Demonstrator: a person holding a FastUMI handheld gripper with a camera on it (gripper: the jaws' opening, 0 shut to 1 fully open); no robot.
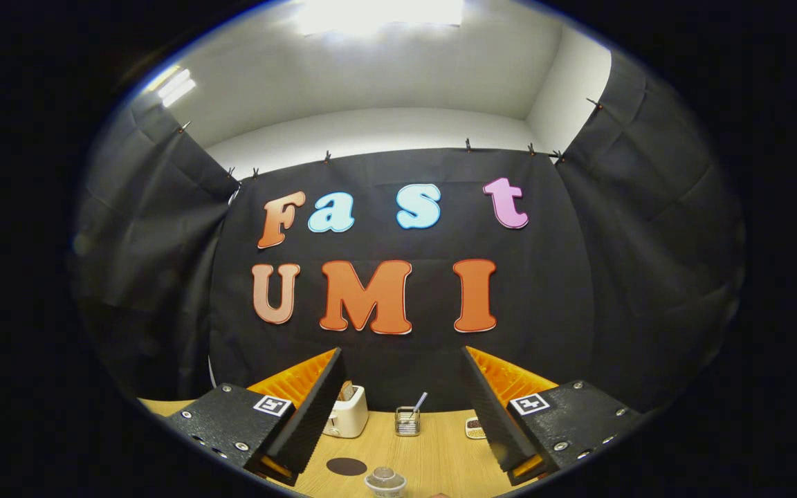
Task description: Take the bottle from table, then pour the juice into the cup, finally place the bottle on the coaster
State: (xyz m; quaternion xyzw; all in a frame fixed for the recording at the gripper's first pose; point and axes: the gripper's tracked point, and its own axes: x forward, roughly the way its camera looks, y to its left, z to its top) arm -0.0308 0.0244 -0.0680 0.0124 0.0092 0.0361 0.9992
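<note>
The gripper (402, 408) hangs with its jaws spread wide and released, nothing between them; the bottle (385, 481) stands on the table (440, 449), nearest of all, between the fingers and a little left of their midline; its cap faces up, so its long axis looks upright; the coaster (346, 466) lies flat just left of it; farther off sit a toaster (347, 413) and a small holder (407, 420).
</note>
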